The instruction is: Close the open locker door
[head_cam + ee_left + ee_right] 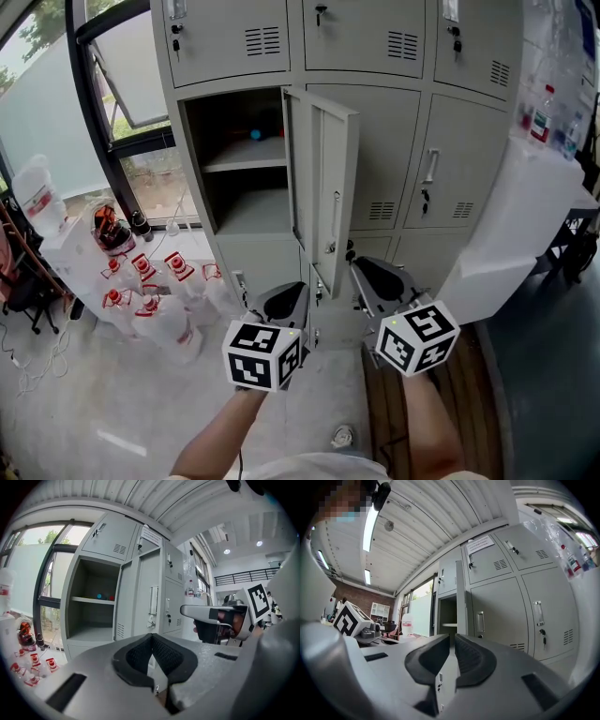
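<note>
The grey locker bank (394, 122) has one open door (323, 187), swung out toward me on its left hinge side. Behind it is the open compartment (246, 169) with a shelf and a small blue thing on it. Both grippers hover low in front of the door's bottom edge, touching nothing. My left gripper (286, 302) is shut and empty; the left gripper view looks past the left gripper (152, 635) at the door (143, 597). My right gripper (380, 281) is shut and empty, just right of the door. The right gripper (453, 637) faces the door's edge (461, 602).
Several plastic jugs with red caps (150, 291) stand on the floor at the left, below a window (131, 66). A white covered table (525, 225) with bottles stands close on the right. A floor drain (343, 436) lies near my feet.
</note>
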